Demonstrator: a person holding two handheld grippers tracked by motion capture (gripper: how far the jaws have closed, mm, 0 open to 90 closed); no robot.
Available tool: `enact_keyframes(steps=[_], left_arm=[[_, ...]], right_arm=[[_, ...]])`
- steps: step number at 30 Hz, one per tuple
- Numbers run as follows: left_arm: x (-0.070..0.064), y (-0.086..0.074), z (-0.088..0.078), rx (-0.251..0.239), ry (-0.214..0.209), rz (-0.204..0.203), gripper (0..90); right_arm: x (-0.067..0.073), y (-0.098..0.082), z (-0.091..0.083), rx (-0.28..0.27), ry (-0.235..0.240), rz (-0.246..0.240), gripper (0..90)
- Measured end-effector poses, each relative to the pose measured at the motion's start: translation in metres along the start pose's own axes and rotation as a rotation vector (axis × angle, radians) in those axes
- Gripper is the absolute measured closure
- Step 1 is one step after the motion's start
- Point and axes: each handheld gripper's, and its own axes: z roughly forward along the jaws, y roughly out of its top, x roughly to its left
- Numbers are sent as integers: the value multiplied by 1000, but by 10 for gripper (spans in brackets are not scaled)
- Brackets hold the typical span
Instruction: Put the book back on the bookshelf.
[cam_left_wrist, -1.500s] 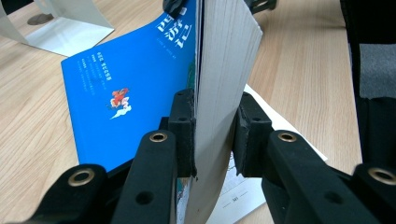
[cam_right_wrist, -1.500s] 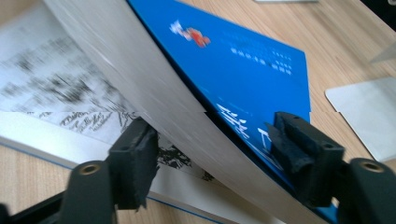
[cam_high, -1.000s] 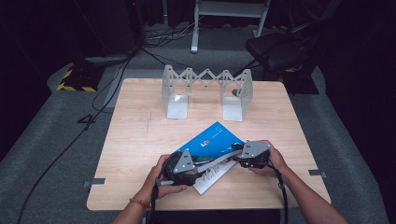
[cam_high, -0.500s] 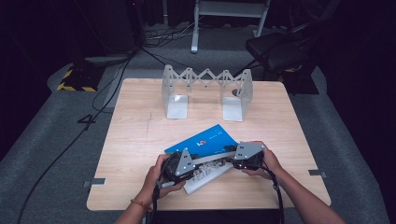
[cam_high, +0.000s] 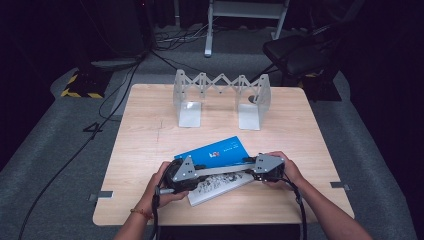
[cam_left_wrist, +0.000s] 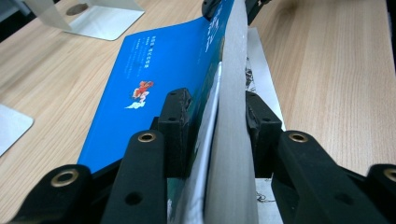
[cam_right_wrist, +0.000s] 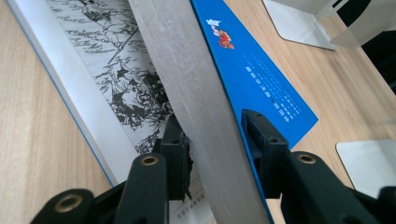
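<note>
A thin blue-covered book (cam_high: 215, 152) is held off the table near its front edge, tilted with its grey page edge (cam_left_wrist: 231, 93) upward. My left gripper (cam_high: 197, 172) is shut on one end of it, pads (cam_left_wrist: 175, 121) pressing both covers. My right gripper (cam_high: 247, 167) is shut on the other end, with the blue cover (cam_right_wrist: 252, 65) against one pad (cam_right_wrist: 261, 135). Under it, a second book (cam_high: 220, 187) with a black-and-white drawing (cam_right_wrist: 102, 60) lies flat on the table.
A grey metal expanding book rack (cam_high: 220, 85) with two upright end plates stands at the back middle of the wooden table (cam_high: 150, 135). Its flat foot (cam_left_wrist: 100, 18) lies beyond the blue book. A chair (cam_high: 300, 55) and cables are on the floor behind.
Both grippers have carried the blue book a little to the left and toward the front edge, and it now lies more parallel to that edge.
</note>
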Motion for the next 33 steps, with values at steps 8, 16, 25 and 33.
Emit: enact_keyframes(steps=[8, 16, 25, 33], left_arm=[[16, 14, 17, -41, -72, -13, 623], [12, 26, 21, 2, -33, -24, 532], [-22, 52, 12, 50, 120, -6, 336], [-25, 49, 17, 177, 141, 65, 577]], right_arm=[[-2, -8, -22, 27, -23, 27, 677], [-5, -7, -30, 29, -31, 52, 680], [-4, 2, -30, 53, -40, 49, 681], [-3, 8, -27, 88, -40, 39, 676]])
